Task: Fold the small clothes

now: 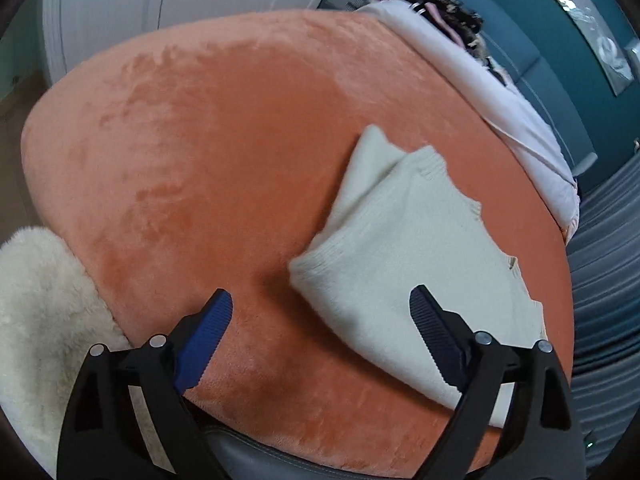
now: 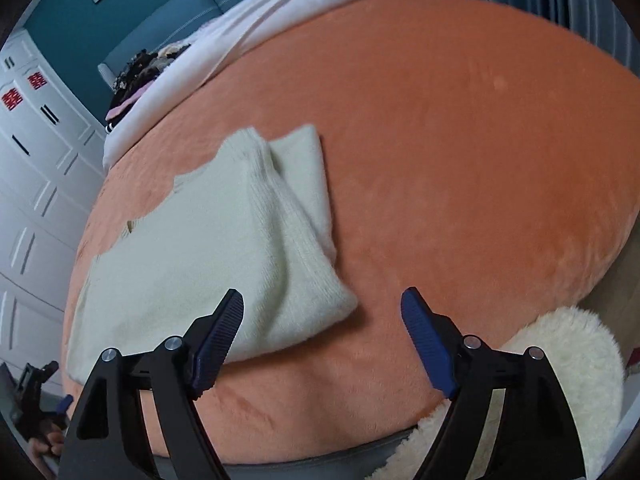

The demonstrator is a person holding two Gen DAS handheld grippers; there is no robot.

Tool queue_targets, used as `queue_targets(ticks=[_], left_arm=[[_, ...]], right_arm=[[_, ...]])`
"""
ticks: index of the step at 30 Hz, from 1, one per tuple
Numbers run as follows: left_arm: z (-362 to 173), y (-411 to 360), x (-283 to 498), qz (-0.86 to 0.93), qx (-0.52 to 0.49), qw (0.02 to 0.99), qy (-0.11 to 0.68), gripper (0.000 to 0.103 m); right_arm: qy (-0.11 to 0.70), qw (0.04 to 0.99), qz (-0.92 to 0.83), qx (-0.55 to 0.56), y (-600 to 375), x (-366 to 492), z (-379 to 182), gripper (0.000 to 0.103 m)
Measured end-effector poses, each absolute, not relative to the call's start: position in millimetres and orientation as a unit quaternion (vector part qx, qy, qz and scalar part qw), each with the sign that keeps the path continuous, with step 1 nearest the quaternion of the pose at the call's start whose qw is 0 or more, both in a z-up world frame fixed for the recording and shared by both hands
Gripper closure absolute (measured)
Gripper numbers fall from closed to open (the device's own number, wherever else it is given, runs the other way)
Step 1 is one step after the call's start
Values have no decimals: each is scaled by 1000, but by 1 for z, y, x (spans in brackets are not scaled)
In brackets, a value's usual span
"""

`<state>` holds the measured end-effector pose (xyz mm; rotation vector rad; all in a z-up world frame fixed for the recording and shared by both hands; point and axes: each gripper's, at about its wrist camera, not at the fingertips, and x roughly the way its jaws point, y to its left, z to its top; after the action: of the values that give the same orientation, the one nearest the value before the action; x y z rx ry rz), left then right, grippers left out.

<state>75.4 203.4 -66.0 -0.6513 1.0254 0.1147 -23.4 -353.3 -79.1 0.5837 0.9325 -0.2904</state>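
Your cream knitted sweater (image 1: 404, 248) lies folded on the orange plush bed cover (image 1: 208, 152), one sleeve layer tucked along its long side and showing past the folded edge (image 2: 304, 176). It sits on the near part of the cover, with bare orange fabric on its other side.

Your left gripper (image 1: 320, 312) is spread wide and holds nothing; its blue ribbed fingertips (image 1: 212, 336) hang above the cover, the right-hand finger over the sweater's near corner. Whether it touches the knit cannot be told.

Your right gripper (image 2: 322, 308) is likewise released and empty, one finger over the sweater's near edge, the other over bare cover.

A white fluffy rug (image 2: 568, 364) lies at the bed's near edge. A pale pink sheet (image 1: 492, 96) covers the head of the bed.
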Motion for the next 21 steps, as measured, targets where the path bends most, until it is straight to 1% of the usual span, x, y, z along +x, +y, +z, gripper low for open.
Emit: queue_targets(ticks=[2,3,4,5,6,7,8,9,10,13,16,18,20,21], left_arm=[[-83,203,85,50,-341,797,496,15],[-89,200,90,56,-344,795,497,15],[-89,197,94,64,-340,800,490,15],[-87,194,98,63,-336,807,481,16],[-84,191,103,57,-333,810,480,35],[-81,188,110,36,-333,805,489,70],[-80,187,115,34,-328,797,506,75],[-75,189,116,27,-336,793,507,87],[-67,193,113,9,-350,790,503,92],[-39,202,92,-17,-348,796,495,93],[-30,210,59,-31,-344,783,518,94],[-37,213,39,-29,-338,773,536,93],[-54,208,25,-16,-311,772,554,93],[-61,206,23,-11,-309,768,561,91]], right_arm=[[469,818,-127,306,-354,-17,-98,22],[462,820,-135,308,-353,-14,-100,20],[451,828,-134,307,-351,-10,-97,20],[442,832,-120,313,-350,-8,-94,24],[438,832,-103,326,-349,2,-93,41],[441,827,-99,334,-350,8,-91,70],[441,826,-95,336,-351,14,-88,82],[435,828,-81,345,-351,16,-82,85],[420,832,-69,355,-354,14,-71,87],[406,842,-40,353,-356,-3,-40,89],[428,845,-30,319,-351,-38,-25,89],[452,836,-42,307,-353,-66,-32,89],[497,817,-58,287,-355,-84,-59,85],[521,807,-78,265,-354,-84,-72,81]])
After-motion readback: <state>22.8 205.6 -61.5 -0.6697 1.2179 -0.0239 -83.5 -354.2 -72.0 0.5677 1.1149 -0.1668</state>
